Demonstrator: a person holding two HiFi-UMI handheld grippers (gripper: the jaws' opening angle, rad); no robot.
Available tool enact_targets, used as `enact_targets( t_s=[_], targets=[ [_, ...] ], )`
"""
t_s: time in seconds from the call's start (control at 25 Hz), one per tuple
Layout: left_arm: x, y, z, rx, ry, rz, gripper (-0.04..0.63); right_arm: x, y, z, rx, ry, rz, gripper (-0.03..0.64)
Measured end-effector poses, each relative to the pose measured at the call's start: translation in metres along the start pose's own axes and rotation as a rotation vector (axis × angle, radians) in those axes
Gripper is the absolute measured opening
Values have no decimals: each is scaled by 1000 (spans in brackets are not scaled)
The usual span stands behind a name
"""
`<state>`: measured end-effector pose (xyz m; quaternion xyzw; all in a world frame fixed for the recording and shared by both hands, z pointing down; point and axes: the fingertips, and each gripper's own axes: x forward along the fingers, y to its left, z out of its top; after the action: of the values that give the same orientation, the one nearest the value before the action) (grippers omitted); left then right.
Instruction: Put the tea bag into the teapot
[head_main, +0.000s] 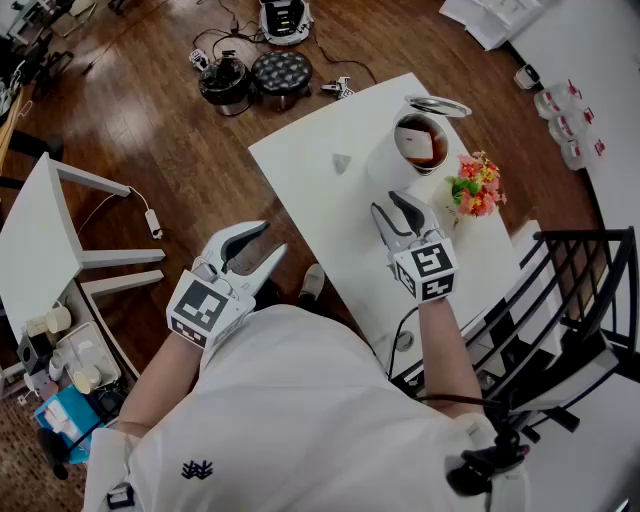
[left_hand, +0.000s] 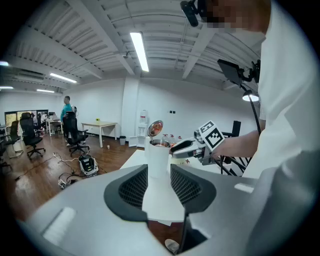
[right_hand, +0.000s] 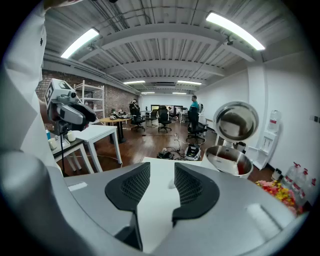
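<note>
A white teapot (head_main: 420, 145) stands at the far end of the white table (head_main: 320, 200); its hinged lid (head_main: 438, 105) is up and dark tea shows inside. A small pale tea bag (head_main: 341, 162) lies on the table to the left of the pot. My right gripper (head_main: 388, 201) hovers open over the table, short of the pot, holding nothing. My left gripper (head_main: 272, 238) is open and empty, off the table's left edge over the floor. In the left gripper view the pot (left_hand: 157, 159) sits beyond the jaws, with the right gripper (left_hand: 186, 147) beside it. The right gripper view has the pot (right_hand: 230, 160) to the right.
A bunch of pink and yellow flowers (head_main: 476, 187) stands right of the pot. A black metal chair (head_main: 580, 290) is at the table's right. White side tables (head_main: 45, 235) stand left. Appliances and cables (head_main: 255, 75) lie on the wooden floor beyond.
</note>
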<state>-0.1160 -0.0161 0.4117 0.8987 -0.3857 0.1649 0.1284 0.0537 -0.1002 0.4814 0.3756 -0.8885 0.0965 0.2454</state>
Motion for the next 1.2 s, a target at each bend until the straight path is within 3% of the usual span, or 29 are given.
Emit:
enact_targets(
  t_s=[0.28,0.72,1.2],
  targets=[
    [32,54,8,-1,15,-37,127,100,-13,-23,14,105,17,147],
    [45,135,28,49,32,-113,127,209,-41,-76,46,307,-96,152],
    [41,188,14,49,59,-120,127,253,-62,-125,112,434,-186,132]
  ],
)
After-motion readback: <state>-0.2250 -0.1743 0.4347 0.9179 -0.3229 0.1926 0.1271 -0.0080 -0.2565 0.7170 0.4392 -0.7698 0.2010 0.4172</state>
